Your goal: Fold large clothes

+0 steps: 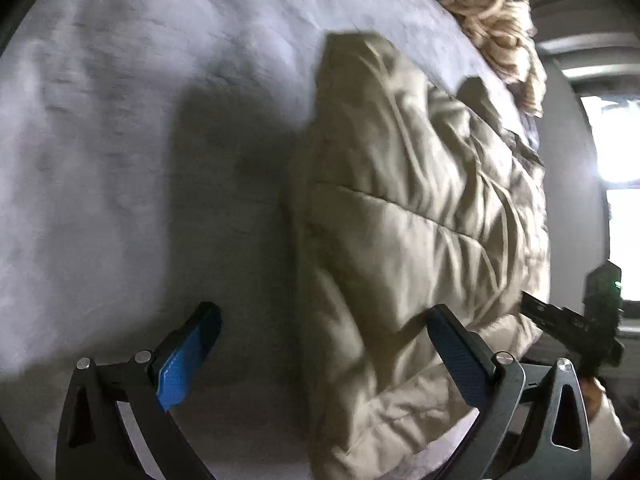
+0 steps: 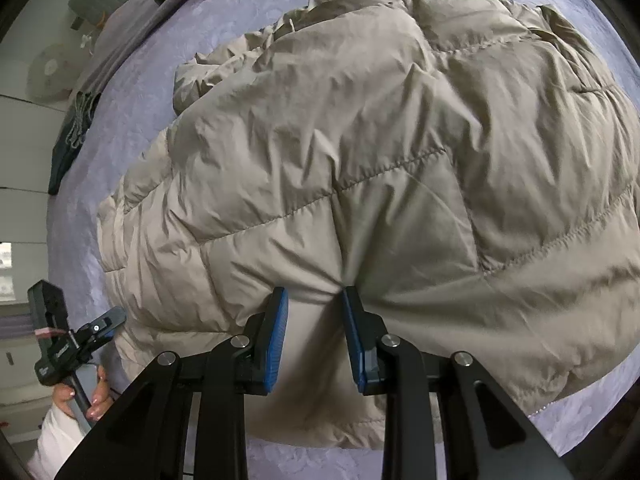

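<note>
A beige quilted puffer jacket (image 2: 360, 160) lies bunched on a lavender bed sheet (image 2: 132, 112); it also shows in the left wrist view (image 1: 420, 208). My right gripper (image 2: 314, 296) is partly closed, and its blue-padded fingers pinch a fold of the jacket's lower edge. My left gripper (image 1: 324, 316) is wide open and empty, its right finger resting over the jacket's edge, its left finger over bare sheet. The left gripper also appears at the left of the right wrist view (image 2: 80, 340), held in a hand.
A tan fringed cloth (image 1: 500, 32) lies at the sheet's far edge. A dark green garment (image 2: 74, 136) hangs at the bed's side. A bright window (image 1: 616, 168) is at the right. The grey sheet (image 1: 140, 140) spreads left of the jacket.
</note>
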### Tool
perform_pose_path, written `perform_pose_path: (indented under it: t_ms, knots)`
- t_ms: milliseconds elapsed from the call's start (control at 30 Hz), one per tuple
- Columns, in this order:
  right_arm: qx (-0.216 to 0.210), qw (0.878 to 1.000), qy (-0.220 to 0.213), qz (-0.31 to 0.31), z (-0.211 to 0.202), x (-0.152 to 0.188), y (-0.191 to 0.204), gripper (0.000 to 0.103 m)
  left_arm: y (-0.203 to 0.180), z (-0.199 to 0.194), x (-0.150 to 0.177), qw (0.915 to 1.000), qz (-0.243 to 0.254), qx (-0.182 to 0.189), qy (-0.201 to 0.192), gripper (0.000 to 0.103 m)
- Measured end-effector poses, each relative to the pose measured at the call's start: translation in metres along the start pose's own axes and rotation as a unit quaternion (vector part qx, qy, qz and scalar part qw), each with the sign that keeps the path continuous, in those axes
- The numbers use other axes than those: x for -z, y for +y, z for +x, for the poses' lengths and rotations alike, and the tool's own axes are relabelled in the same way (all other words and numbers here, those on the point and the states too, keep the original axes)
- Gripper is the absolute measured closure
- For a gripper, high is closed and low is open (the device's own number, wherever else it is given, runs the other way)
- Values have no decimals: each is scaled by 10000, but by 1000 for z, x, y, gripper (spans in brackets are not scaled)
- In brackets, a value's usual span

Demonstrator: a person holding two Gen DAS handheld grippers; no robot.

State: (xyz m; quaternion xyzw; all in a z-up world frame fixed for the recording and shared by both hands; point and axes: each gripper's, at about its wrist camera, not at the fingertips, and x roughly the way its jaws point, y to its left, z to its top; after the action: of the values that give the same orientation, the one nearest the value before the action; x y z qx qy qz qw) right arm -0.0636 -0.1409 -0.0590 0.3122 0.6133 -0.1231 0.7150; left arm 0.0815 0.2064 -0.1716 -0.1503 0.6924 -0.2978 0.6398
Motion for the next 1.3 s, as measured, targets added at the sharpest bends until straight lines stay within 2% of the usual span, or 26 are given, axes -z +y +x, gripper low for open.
perform_pose_path:
  t_ms: [167,400,433,467,500,600,800,900,967,1133,1300]
  knots:
    - [38,10000,-9,-15,4,0,1,72,-12,29,-16,9976,319,536,304,0]
    - [134,9999,0,-75,11,-1,6,72,-30,50,-26,9918,953,546,654,2]
    - [136,9999,-2,-74,12,-2,7,72,-34,50,-26,9906,1011,632,675,27]
    - [136,9999,-6,-69,13,-2,7,72,-39,50,-25,9880,1051,828,779,43]
    - [141,9999,-10,-66,13,-2,8,72,-44,49,-24,9854,994,1060,882,65]
    - [140,9999,-8,-70,16,-2,9,72,-68,36,-26,9848,1230,997,710,76]
    - [15,9995,-47,-296,1,-8,7,72,-107,-6,-21,9821,1201,1375,457,76]
    - [-21,9981,-455,-422,-17,-15,2,82,-135,-20,-17,9827,1226,1349,329,77]
    - [-113,9977,-530,-400,-16,-25,-6,82,-158,-26,-13,9854,1143,1237,233,77]
    - [-629,9972,-251,-311,19,-54,-25,85,-220,-31,-2,9922,910,850,55,76]
    - [-1035,9942,17,-306,46,-74,-34,91,-293,-9,5,9964,839,134,47,76]
